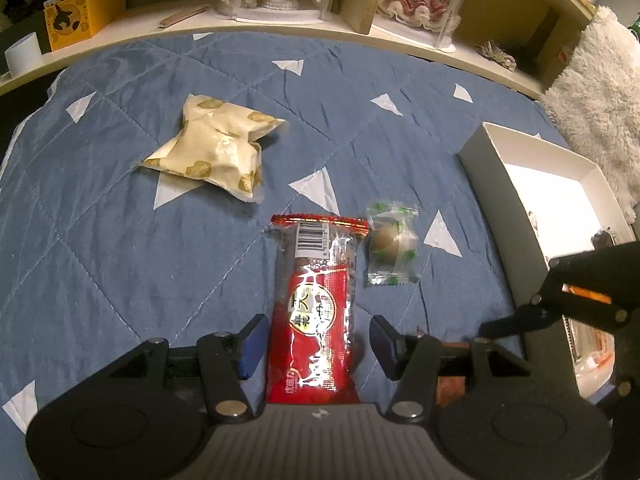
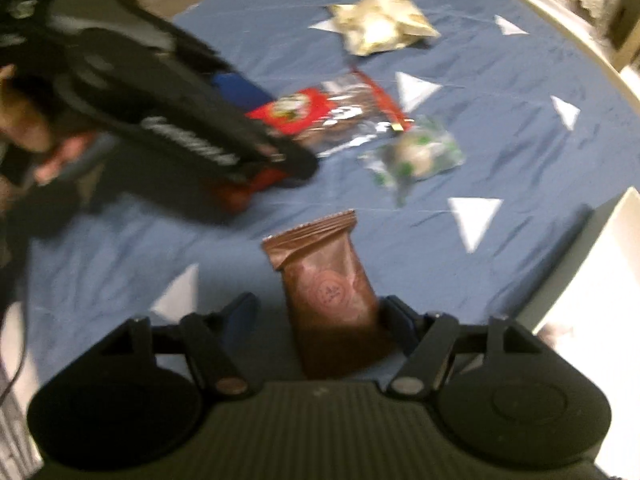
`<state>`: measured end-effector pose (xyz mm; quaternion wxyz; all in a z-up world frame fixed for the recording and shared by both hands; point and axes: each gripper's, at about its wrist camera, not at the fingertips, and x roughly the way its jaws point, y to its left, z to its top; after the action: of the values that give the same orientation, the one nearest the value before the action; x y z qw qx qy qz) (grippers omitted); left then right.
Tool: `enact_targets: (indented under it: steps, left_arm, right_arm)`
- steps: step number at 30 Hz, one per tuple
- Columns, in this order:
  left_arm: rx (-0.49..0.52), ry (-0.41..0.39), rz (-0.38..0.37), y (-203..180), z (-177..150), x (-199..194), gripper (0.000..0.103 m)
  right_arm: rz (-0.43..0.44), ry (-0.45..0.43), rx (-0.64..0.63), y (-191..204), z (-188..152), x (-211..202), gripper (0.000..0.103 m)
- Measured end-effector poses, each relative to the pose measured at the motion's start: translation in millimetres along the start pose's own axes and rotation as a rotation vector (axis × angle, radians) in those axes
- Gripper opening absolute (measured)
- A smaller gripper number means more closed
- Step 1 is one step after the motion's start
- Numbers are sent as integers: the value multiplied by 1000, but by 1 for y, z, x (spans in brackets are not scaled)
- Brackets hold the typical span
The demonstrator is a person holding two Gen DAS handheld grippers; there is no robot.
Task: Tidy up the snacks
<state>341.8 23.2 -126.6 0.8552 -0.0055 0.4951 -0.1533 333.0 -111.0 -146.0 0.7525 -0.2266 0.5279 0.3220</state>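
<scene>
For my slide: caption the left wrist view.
Left gripper open astride a red snack pack on a blue quilt.

Dim warm indoor light; left view sharp, right view motion-blurred; fisheye bending, dark corners.

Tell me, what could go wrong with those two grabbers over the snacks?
1. The left gripper has gaps beside the red snack pack; closing off-center might push it aside.
2. The right gripper straddles the brown packet nearer one finger, so it may twist.
3. Both grippers work close together and could bump.
</scene>
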Motion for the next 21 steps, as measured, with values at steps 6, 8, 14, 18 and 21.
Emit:
enact_targets:
  steps: [6,8,14,18,21]
  left_arm:
    - [21,4,18,-4,0,6,57]
    - [18,6,19,-3,1,7,56]
    - [44,17,59,-5,-1,5,43]
    - [29,0,64,-4,-4,3,42]
    - [-2,-18,68,-3,-7,-2,41]
  right_arm:
    - [-95,-7,-133,16,1,3,73]
    - [-86,7,-151,17,2,8,72]
    - [-86,-20,-104,24,-5,23,56]
    - [-86,-66,33,19,-13,19,49]
    - [-100,-103,141,14,-20,12,48]
